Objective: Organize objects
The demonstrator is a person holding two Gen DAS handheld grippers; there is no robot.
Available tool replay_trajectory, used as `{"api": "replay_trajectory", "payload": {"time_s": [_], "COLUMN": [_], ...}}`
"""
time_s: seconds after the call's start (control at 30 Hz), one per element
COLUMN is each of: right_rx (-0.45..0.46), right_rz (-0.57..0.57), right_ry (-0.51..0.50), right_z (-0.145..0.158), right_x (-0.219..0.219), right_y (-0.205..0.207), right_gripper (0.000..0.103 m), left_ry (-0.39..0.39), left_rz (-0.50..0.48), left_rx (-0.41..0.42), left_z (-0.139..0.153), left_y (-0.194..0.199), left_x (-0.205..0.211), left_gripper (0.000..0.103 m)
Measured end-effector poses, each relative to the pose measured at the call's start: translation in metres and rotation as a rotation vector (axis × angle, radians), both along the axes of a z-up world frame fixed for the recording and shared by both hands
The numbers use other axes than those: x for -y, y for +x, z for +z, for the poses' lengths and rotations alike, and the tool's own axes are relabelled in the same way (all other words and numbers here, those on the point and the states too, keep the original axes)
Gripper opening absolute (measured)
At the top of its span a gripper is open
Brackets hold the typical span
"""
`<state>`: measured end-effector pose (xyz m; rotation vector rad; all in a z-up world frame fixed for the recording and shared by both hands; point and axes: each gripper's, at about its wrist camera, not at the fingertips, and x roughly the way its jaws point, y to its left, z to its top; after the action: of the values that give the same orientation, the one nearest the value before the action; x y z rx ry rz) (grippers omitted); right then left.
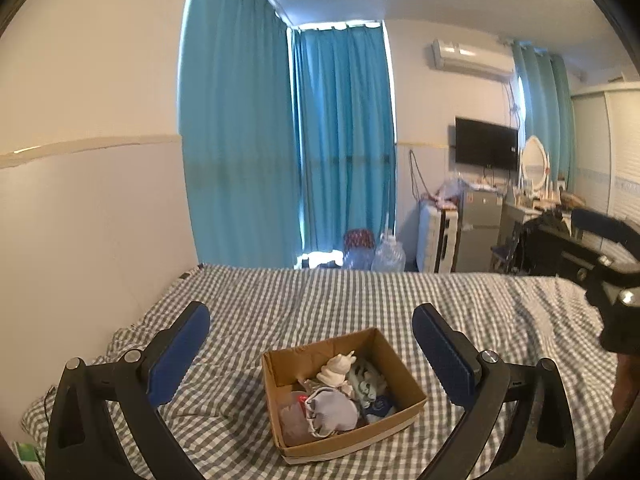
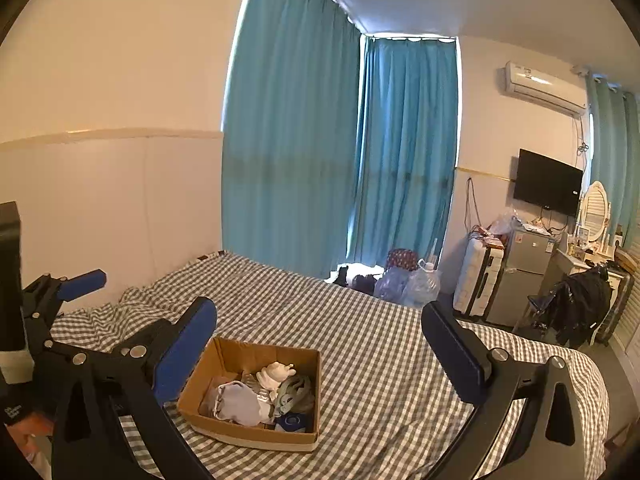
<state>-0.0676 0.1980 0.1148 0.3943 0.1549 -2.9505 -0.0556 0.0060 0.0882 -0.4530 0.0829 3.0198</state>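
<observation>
- Left gripper: jaws wide apart, empty.
- Right gripper: jaws wide apart, empty.
- Box of small items on bed, near.

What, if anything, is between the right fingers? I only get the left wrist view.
Observer: Nothing. The right gripper is open and empty, above the bed.
Operator: Where's the box from there?
Observer: The box lies low between the fingers, close to the left finger.
Operator: What's past the bed's right corner?
Observer: Grey floor.
</observation>
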Motion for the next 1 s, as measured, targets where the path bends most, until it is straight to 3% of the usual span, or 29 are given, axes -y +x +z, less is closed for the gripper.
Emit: {"api": "replay_trajectory", "payload": {"time_s": [0.23, 0.53, 0.73, 1.0], "right_rx": [0.01, 0.046, 0.067, 0.068], "right_rz": [0.002, -0.051, -0.048, -0.036], "right_ry": [-0.042, -0.076, -0.086, -0.066], "right_z": [-0.03, -0.117, -0.123, -0.124], "right_x": [-0.019, -0.049, -0.051, -0.043], "right_y": [0.007, -0.001, -0.007, -0.006], "right_gripper": [0.103, 0.103, 0.103, 0.103], "left_ry": [0.024, 0.022, 0.084, 0.077], "left_rz": [0.042, 0.138, 0.14, 0.15], "left_rx": [-0.029, -0.039, 0.013, 0.027], "left_z": [-0.026, -0.094, -0.102, -0.101], "left_y": [0.023, 0.037, 0.029, 0.033], "left_x": [-0.01, -0.011, -0.003, 0.0], "left_gripper": [0.103, 0.103, 0.103, 0.103]}}
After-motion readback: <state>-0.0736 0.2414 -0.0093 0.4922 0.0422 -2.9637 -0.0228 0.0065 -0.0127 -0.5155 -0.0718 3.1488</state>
